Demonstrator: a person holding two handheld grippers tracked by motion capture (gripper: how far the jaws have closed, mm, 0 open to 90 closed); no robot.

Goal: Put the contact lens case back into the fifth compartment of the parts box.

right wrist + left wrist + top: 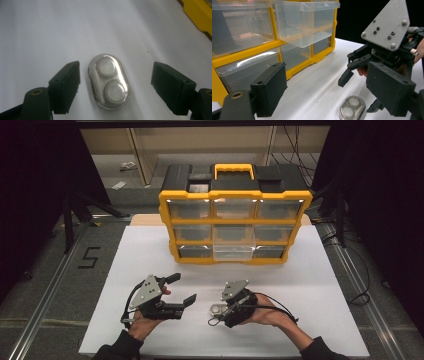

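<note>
A small clear oval case [108, 81] with two round wells lies flat on the white table. It sits between the jaws of my right gripper [119, 87], closer to the left pad [66, 86]; neither pad touches it. From above, the right gripper [216, 312] hangs over the case [217, 309] at the table's front middle. My left gripper [182, 288] rests to its left, open and empty, aimed at the right one. In the left gripper view its jaws [329, 92] stand wide, with the case [352, 108] and the right gripper [359, 92] beyond.
A yellow and black organizer [235, 227] with clear drawers stands at the table's far middle. Its bottom middle drawer [233, 251] is pulled partly out and looks empty. White table surface [310, 285] stretches between the organizer and the hands.
</note>
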